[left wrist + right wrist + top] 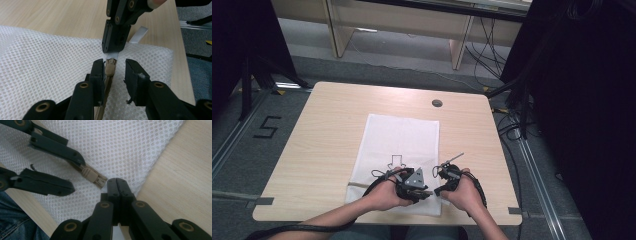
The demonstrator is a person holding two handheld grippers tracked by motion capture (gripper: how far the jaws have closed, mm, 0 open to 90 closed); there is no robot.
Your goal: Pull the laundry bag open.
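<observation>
Right at the near edge of the table [322,125] lies a white mesh bag [399,145], flat, its beige zipper [106,87] running along the near hem. The zipper pull [110,68] sits close to the bag's right-hand corner. The left gripper [114,71] straddles that pull, jaws partly apart; one pad brushes the pull's side, the other stands clear, so nothing is pinched. Just beyond it the right gripper [117,182] is clamped tight on a white tab [138,35] at the zipper's end, jaws pressed together. Both hands rest low over the bag's front edge, close together.
</observation>
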